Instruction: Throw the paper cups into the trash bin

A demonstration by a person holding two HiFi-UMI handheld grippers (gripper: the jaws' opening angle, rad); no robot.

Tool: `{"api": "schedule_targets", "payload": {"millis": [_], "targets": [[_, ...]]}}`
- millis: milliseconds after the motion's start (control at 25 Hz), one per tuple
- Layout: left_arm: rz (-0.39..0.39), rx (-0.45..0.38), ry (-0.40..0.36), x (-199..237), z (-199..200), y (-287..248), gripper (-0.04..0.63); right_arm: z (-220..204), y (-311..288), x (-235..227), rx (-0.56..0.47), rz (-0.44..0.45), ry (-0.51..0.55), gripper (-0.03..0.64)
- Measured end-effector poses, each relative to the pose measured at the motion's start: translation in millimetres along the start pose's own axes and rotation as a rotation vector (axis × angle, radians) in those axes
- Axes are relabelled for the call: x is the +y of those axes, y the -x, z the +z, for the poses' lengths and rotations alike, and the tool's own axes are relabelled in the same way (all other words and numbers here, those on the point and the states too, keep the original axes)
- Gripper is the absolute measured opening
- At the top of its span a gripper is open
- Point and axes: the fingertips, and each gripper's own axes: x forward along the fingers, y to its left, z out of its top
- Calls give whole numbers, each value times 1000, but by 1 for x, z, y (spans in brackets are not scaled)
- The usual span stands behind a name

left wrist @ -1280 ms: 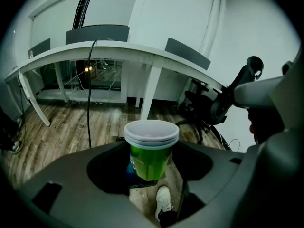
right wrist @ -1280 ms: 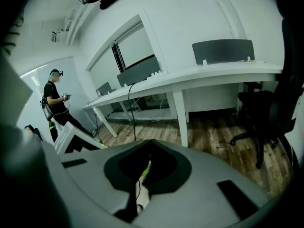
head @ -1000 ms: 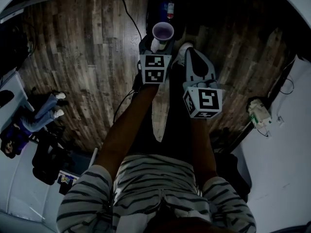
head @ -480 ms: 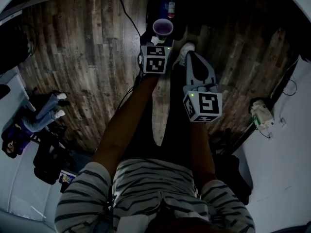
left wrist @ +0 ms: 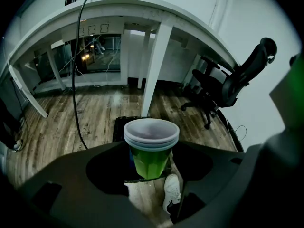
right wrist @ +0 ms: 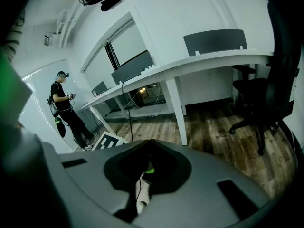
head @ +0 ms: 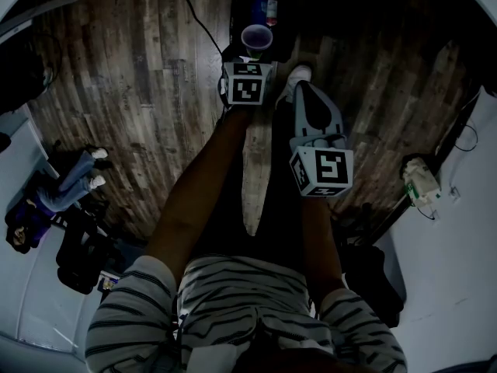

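Note:
A stack of green paper cups [left wrist: 149, 151] with white rims [head: 256, 36] stands upright between the jaws of my left gripper [left wrist: 149, 167], which is shut on it. In the head view the left gripper [head: 253, 53] holds the cups over the near edge of a dark trash bin [head: 247, 6] on the wooden floor; the bin [left wrist: 119, 126] shows just behind the cups. My right gripper [head: 302, 85] hangs lower and to the right, with its jaws closed together and nothing in them [right wrist: 150, 144].
A white desk with a slanted leg [left wrist: 153, 65] stands behind the bin, and a black cable [left wrist: 76, 80] hangs from it. An office chair [left wrist: 228, 87] is at the right. A white shoe [head: 295, 80] is below. A person [right wrist: 66, 108] stands far off.
My left gripper has carried the cups forward, closer to the bin. The right gripper has hardly moved.

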Motion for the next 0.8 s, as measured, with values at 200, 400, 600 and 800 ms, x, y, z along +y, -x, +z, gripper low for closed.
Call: {"api": "schedule_targets", "payload": {"millis": [200, 400, 600, 800], "targets": [[0, 16, -78, 1, -1, -21, 298, -1, -4, 2, 3, 7, -4, 9], [-1, 42, -110, 3, -1, -38, 298, -4, -3, -2, 13, 5, 1, 9], [-1, 67, -145, 7, -1, -49, 298, -5, -6, -9, 21, -4, 1, 9], [0, 99, -148, 14, -6, -63, 298, -4, -11, -11, 26, -3, 2, 9]]}}
